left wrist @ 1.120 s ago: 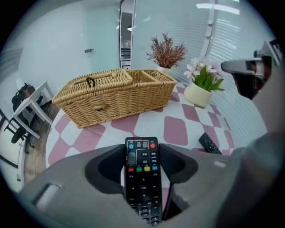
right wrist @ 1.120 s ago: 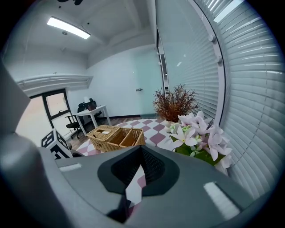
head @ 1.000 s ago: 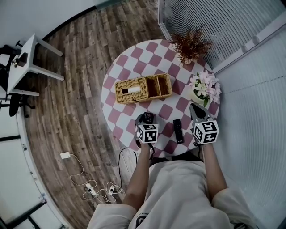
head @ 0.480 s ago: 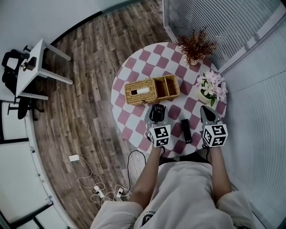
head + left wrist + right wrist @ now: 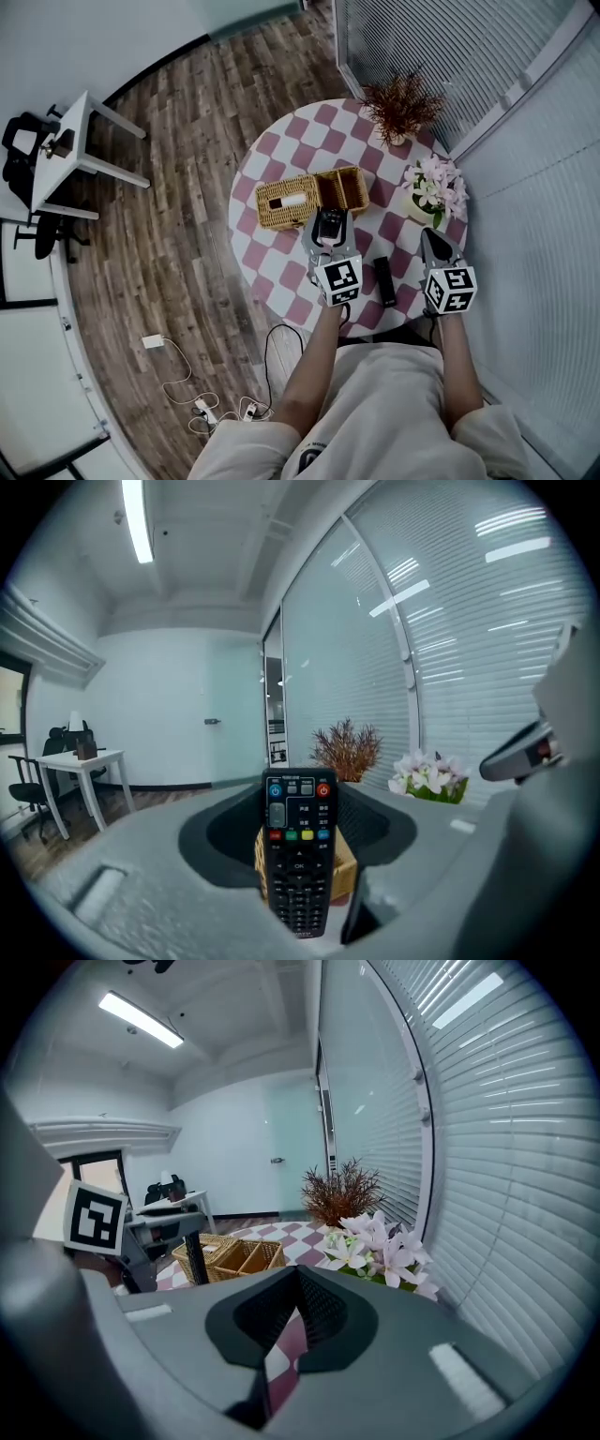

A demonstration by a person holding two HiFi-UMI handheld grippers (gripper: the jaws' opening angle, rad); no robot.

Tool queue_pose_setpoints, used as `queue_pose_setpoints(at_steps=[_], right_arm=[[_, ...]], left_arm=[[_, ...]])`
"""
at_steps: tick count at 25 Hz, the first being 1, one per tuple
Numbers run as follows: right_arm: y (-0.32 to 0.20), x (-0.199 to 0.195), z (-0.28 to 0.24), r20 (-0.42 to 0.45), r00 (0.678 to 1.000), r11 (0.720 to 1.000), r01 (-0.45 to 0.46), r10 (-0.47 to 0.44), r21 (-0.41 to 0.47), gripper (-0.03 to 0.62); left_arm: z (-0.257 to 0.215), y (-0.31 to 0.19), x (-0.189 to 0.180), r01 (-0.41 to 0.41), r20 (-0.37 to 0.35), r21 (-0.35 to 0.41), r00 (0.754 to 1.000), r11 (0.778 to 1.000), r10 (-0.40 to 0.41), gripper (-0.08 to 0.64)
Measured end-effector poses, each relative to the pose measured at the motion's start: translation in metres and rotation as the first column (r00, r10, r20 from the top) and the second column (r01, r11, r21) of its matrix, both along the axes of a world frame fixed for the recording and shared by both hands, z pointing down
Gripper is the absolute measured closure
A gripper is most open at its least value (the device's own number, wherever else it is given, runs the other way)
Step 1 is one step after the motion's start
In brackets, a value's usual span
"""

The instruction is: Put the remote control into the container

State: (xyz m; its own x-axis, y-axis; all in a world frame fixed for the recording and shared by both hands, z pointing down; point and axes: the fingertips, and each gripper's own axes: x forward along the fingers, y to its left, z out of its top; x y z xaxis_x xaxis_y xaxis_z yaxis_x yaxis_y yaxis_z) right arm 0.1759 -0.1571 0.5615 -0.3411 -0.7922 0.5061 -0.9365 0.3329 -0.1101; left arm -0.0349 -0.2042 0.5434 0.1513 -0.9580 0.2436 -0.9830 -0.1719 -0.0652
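Note:
My left gripper is shut on a black remote control, held off the table just in front of the wicker container. In the left gripper view the remote stands upright between the jaws, buttons facing the camera, with the container partly hidden behind it. The container's right compartment looks empty; its left one holds a white-topped box. A second black remote lies on the table between my grippers. My right gripper hovers shut and empty near the table's right edge, jaws together.
The round table has a pink-and-white checked cloth. A pot of pink flowers stands just beyond my right gripper, a dried brown plant at the far edge. Blinds and a glass wall run along the right. Cables lie on the wooden floor.
My left gripper has risen with the remote from the table's near side and carried it toward the container. The right gripper has barely shifted.

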Motion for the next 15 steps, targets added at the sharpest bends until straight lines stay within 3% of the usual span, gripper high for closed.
queue_pose_setpoints(at_steps=[4, 15], right_arm=[[-0.002, 0.001, -0.002, 0.002, 1.000, 1.000, 0.008, -0.008, 0.003, 0.591], [-0.010, -0.010, -0.003, 0.033, 0.999, 0.999, 0.032, -0.031, -0.013, 0.591]], left_arm=[[-0.027, -0.021, -0.001, 0.045, -0.007, 0.072, 0.999, 0.996, -0.044, 0.310], [-0.057, -0.061, -0.001, 0.095, 0.002, 0.141, 0.995, 0.985, -0.096, 0.310]])
